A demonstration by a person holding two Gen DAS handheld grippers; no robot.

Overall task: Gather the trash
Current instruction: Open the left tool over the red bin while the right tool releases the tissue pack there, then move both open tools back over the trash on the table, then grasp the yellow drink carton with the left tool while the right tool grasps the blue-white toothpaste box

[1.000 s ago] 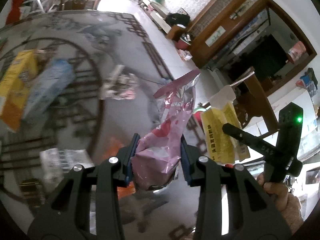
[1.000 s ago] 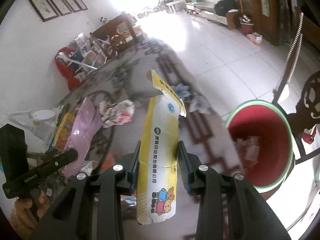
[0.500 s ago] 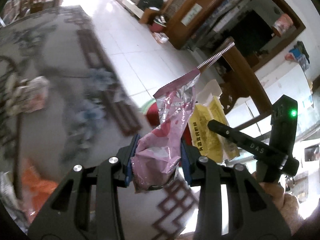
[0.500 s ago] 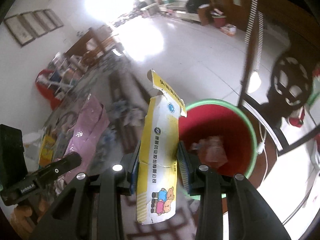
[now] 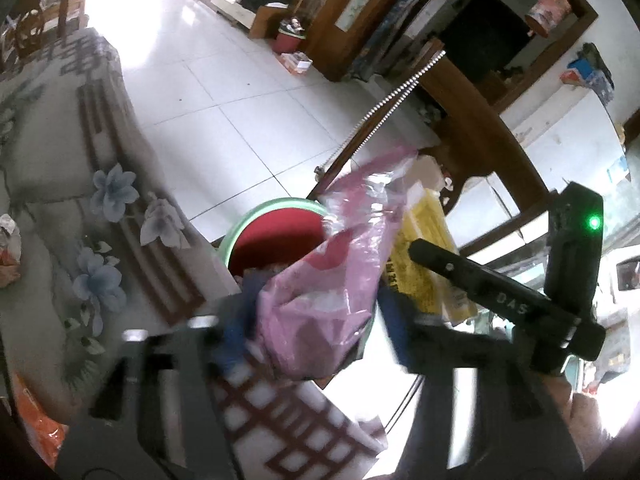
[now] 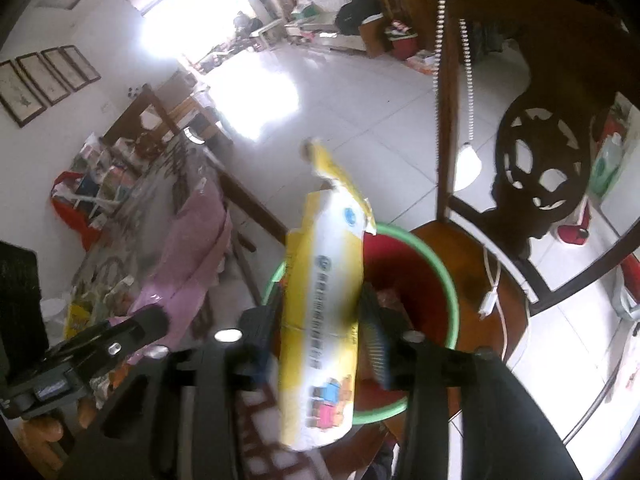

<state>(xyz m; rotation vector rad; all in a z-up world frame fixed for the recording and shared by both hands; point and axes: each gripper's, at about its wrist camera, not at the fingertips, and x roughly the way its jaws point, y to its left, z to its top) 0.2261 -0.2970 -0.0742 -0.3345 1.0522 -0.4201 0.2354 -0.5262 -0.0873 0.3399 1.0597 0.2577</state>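
Observation:
My left gripper (image 5: 316,332) hangs over a red bin with a green rim (image 5: 276,236). Its jaws are opening, and a crumpled pink bag (image 5: 332,280) sits loose between the blue pads (image 5: 394,332) with gaps on both sides. To its right, a yellow and white carton (image 5: 424,256) shows behind the pink bag. My right gripper (image 6: 320,340) is above the same bin (image 6: 408,280). Its jaws are opening too, and the carton (image 6: 324,300) stands tilted between them, clear of the pads. The pink bag (image 6: 192,248) appears at the left of that view.
A dark carved wooden chair (image 6: 540,168) stands right behind the bin, with a white cable (image 6: 494,288) draped on it. A patterned flowered cloth (image 5: 100,240) lies left of the bin, with an orange wrapper (image 5: 40,436) on it. White tiled floor (image 5: 224,96) stretches beyond.
Both grippers swung from over the littered patterned cloth to above the red bin. Both pairs of jaws have spread, freeing the pink bag and the carton.

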